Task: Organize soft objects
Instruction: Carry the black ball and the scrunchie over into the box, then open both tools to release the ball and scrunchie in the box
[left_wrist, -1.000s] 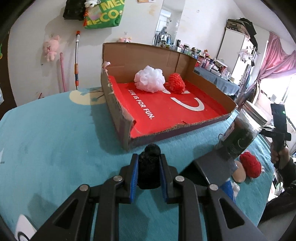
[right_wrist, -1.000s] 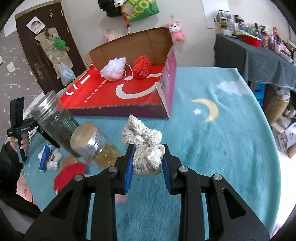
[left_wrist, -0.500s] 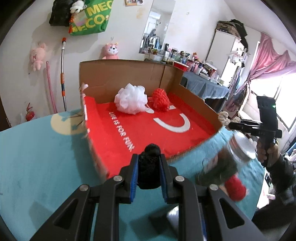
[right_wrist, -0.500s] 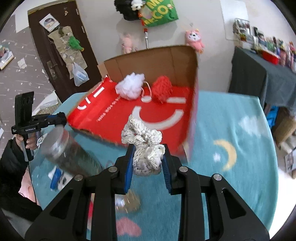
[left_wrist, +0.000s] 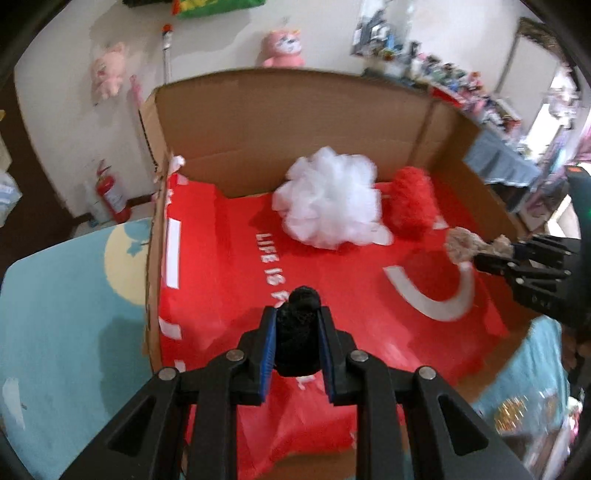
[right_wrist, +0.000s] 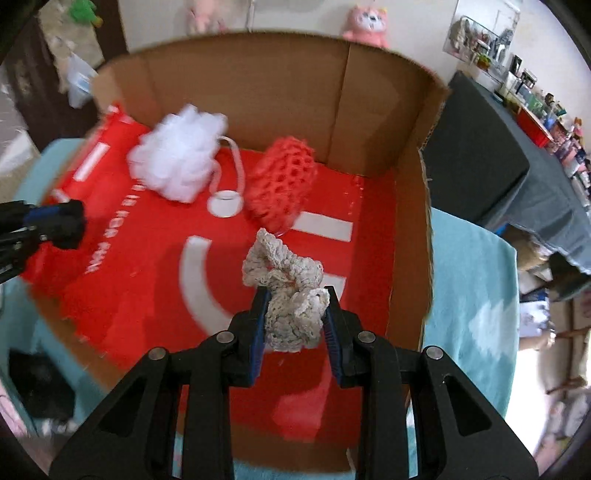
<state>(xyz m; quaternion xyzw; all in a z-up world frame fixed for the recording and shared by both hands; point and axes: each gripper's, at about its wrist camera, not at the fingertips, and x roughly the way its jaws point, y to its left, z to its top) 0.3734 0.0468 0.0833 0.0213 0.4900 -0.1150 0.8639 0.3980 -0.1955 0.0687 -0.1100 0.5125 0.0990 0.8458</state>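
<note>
Over the open cardboard box (right_wrist: 373, 88), both claws hang with a catch each. Left claw (left_wrist: 297, 345) is clamped on one black soft ball (left_wrist: 298, 332), pads pressed in on both sides, and it sits above the near-left part of the red lining (left_wrist: 229, 280). Right claw (right_wrist: 295, 325) is closed on one cream crocheted piece (right_wrist: 286, 291), which bunches up out of the pads and juts forward over the white curved print on the box floor. From the left wrist view that same cream piece (left_wrist: 463, 245) shows at the right, gripped at the tip of the other claw.

Down inside the box, two things lie near the back wall: one white mesh puff (right_wrist: 181, 151) on the left and one red knitted piece (right_wrist: 282, 182) just beside it on the right, with the puff's white cord looping between them. Whether the two touch I cannot tell through the blur.

Box rests on a counter covered in teal cloth (right_wrist: 469, 295) with a yellow moon patch (left_wrist: 123, 266). Two pink plush toys (left_wrist: 282, 44) hang on the wall behind.
</note>
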